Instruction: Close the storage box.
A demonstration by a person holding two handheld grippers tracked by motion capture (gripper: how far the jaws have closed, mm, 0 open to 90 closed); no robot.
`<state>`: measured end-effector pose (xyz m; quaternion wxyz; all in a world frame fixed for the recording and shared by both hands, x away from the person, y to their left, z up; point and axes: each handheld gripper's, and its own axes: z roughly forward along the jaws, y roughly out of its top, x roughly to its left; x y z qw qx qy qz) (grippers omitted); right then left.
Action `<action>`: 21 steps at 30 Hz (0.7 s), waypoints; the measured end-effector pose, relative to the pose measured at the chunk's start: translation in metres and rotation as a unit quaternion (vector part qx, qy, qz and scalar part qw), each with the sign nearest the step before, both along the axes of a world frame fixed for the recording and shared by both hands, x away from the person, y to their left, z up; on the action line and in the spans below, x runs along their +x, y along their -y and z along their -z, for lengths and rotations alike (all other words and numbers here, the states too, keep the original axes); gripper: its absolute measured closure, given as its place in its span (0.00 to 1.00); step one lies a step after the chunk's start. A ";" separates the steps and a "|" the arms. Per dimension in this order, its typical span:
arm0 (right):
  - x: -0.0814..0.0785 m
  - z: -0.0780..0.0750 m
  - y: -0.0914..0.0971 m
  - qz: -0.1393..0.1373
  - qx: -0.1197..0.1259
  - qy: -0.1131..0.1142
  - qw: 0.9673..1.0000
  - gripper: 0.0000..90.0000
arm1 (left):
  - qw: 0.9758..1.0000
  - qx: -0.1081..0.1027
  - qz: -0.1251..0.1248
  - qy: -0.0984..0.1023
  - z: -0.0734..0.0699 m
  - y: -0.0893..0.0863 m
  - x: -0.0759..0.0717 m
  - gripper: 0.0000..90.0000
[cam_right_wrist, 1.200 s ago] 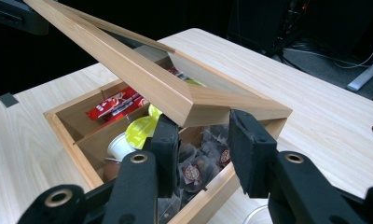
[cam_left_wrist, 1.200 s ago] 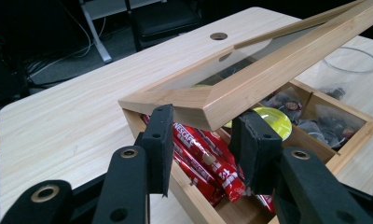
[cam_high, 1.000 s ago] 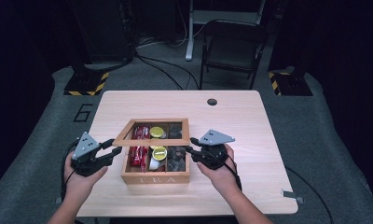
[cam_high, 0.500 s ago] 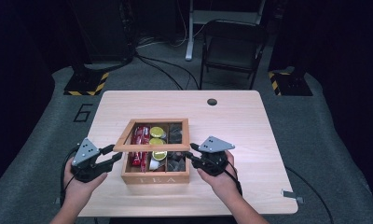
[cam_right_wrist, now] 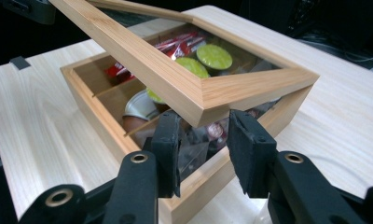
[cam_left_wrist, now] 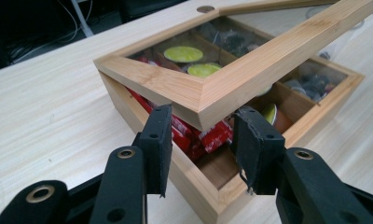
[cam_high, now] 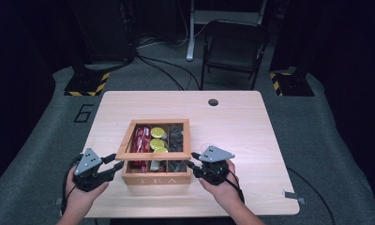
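Bamboo tea box (cam_high: pixel 156 179) sitting mid-table | glass-paned lid (cam_left_wrist: pixel 231 77) lifted ajar over box | left gripper (cam_left_wrist: pixel 201 140) pinching lid's near-left corner | right gripper (cam_right_wrist: pixel 203 140) pinching near-right corner

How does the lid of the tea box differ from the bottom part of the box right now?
The lid is a thin wooden frame around a clear pane; the box below is deeper, with solid walls and dividers forming compartments. The lid is tilted, its front corners raised; the box sits flat on the table. The lid holds nothing; the box holds red packets and green-topped pods. Both are the same light wood and the same outline.
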<state>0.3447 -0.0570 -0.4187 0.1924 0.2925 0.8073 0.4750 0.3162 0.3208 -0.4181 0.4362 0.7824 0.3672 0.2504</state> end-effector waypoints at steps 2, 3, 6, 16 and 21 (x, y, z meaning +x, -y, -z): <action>-0.001 0.003 0.000 -0.002 -0.002 -0.001 1.000 0.71 | 1.000 0.002 -0.001 -0.001 0.003 0.000 -0.001 0.65; -0.002 0.004 0.000 -0.002 -0.003 -0.005 1.000 0.71 | 1.000 0.002 -0.001 -0.001 0.005 0.001 -0.002 0.65; -0.004 0.008 0.000 -0.002 -0.003 -0.006 1.000 0.71 | 1.000 0.003 -0.001 -0.002 0.009 0.001 -0.003 0.65; -0.009 0.020 0.000 0.001 0.001 -0.012 1.000 0.71 | 1.000 0.001 0.000 -0.004 0.021 0.001 -0.006 0.64; -0.009 0.024 -0.001 0.001 -0.005 -0.007 1.000 0.71 | 1.000 -0.004 0.004 -0.011 0.026 -0.001 -0.007 0.64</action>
